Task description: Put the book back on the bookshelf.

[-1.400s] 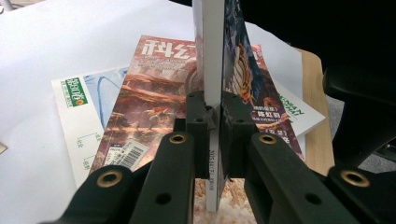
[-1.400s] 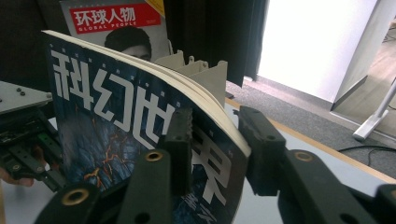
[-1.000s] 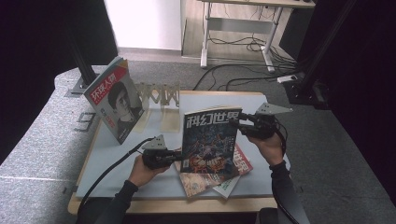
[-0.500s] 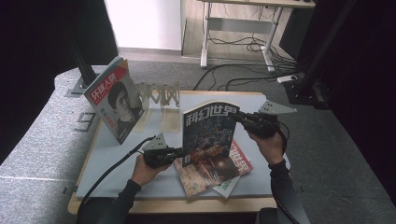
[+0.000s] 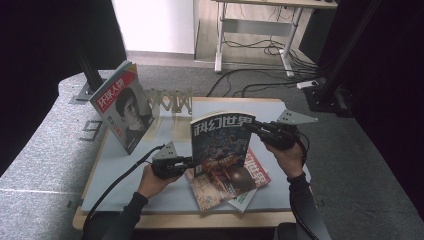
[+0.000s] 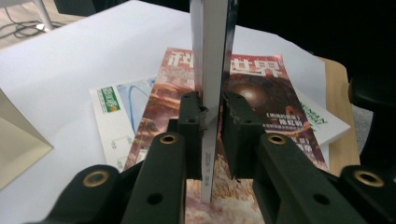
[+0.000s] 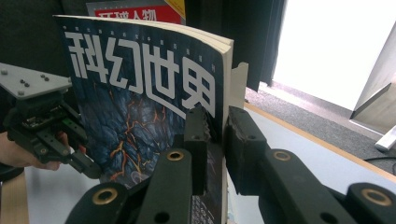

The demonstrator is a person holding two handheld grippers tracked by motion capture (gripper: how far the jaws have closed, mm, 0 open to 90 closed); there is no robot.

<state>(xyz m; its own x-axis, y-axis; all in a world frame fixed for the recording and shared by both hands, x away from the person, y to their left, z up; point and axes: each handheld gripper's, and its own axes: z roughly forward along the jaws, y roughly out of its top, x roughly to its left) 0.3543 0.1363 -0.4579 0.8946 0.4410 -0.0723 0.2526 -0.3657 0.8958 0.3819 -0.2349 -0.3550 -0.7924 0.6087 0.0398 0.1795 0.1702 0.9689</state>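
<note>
The upright blue magazine (image 5: 220, 142) is covering much of the red magazine (image 5: 235, 182) lying under it, and that one in turn is hiding most of a white booklet (image 5: 244, 202) — just a corner is peeking out in the high view. In the left gripper view the held magazine's top is running off the upper edge, and in the right gripper view its lower part is sinking behind the black jaws. The small print on the flat covers is too blurred to read, and the pale rack (image 5: 170, 101) at the table's (image 5: 125, 190) far side is probably slotted — its detail is too small to tell.
</note>
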